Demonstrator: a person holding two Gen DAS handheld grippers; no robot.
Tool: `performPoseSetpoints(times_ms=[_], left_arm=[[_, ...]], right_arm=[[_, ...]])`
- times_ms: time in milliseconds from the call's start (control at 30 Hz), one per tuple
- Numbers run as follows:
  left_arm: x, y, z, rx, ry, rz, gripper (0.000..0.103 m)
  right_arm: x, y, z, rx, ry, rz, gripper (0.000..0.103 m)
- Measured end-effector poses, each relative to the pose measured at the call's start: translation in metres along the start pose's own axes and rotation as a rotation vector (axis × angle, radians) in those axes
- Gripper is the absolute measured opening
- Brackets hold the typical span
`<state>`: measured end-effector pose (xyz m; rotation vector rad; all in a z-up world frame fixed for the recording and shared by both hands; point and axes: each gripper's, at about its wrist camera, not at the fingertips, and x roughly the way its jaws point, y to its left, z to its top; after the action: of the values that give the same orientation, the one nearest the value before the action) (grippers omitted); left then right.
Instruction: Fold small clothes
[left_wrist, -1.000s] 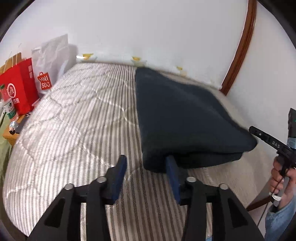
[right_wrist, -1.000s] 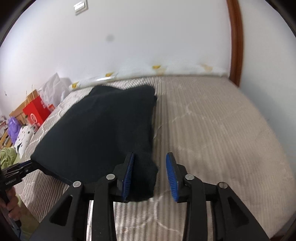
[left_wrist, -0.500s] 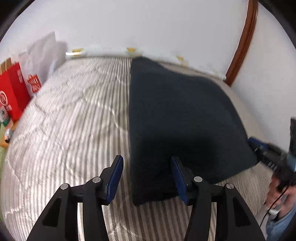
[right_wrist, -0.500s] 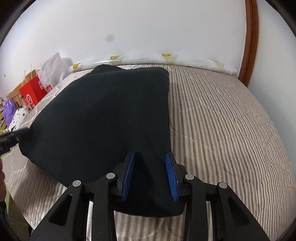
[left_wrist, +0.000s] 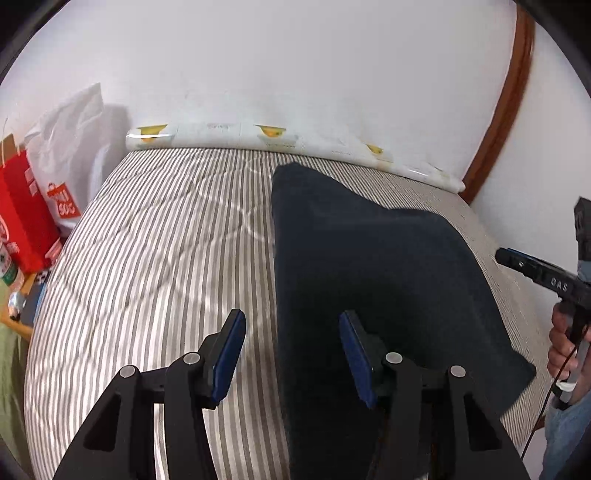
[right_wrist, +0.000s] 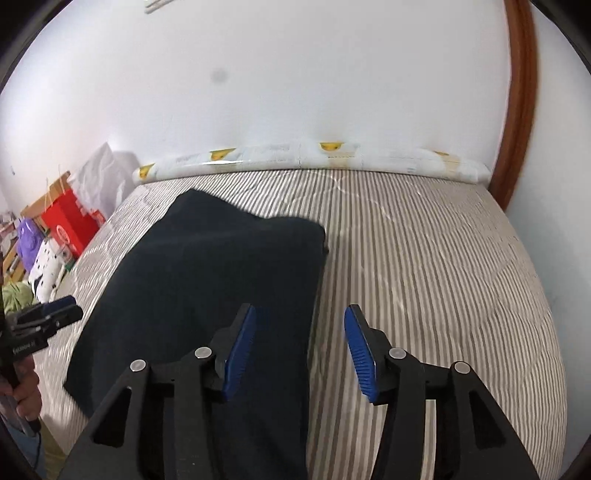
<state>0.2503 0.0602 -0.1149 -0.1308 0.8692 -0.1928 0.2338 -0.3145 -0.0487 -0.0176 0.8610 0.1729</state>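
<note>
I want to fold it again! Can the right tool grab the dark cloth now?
Probably yes. The right tool is open, the dark navy folded cloth lies beneath its left finger, and nothing blocks it.

Let go of the dark folded cloth (right_wrist: 221, 295) with the right gripper (right_wrist: 299, 347), jaws just opened wide. Pulled back toward the near edge of the striped mattress (right_wrist: 424, 258).
</note>
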Motion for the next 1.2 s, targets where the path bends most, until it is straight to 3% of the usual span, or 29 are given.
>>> performPoseSetpoints(times_ms=[200,533,567,600,633,733,767,933,1000,1067,1200], left_arm=[[0.037,0.006,0.029,0.012,0.027,-0.006,0.051],[0.076,0.0,0.055,0.041,0.05,-0.002,0.052],[0.077,-0.001,0.056,0.048,0.05,0.003,0.052],[0.079,-0.002,0.057,0.053,0.05,0.008,0.052],[0.08,-0.002,0.057,0.056,0.05,0.011,0.053],[0.084,-0.003,0.058,0.063,0.055,0.008,0.054],[0.086,-0.003,0.058,0.065,0.056,0.007,0.054],[0.088,-0.002,0.057,0.063,0.057,0.01,0.054],[0.087,-0.001,0.056,0.063,0.056,0.016,0.055],[0.085,-0.002,0.055,0.067,0.055,0.019,0.055],[0.078,-0.004,0.05,0.073,0.049,0.025,0.055]], right_arm=[[0.061,-0.006,0.04,0.05,0.075,0.053,0.051],[0.144,-0.021,0.067,0.185,0.177,0.118,0.05],[0.146,-0.016,0.068,0.163,0.169,0.114,0.04],[0.145,-0.013,0.069,0.142,0.154,0.118,0.016],[0.143,-0.01,0.071,0.114,0.133,0.133,0.011],[0.121,-0.013,0.072,0.095,-0.006,0.156,0.01],[0.12,-0.018,0.071,0.113,-0.016,0.155,0.01],[0.141,-0.023,0.066,0.148,0.051,0.134,0.011],[0.142,-0.022,0.067,0.143,0.062,0.107,0.021],[0.135,-0.022,0.068,0.137,0.068,0.059,0.03],[0.094,-0.014,0.059,0.079,0.021,-0.005,0.032]])
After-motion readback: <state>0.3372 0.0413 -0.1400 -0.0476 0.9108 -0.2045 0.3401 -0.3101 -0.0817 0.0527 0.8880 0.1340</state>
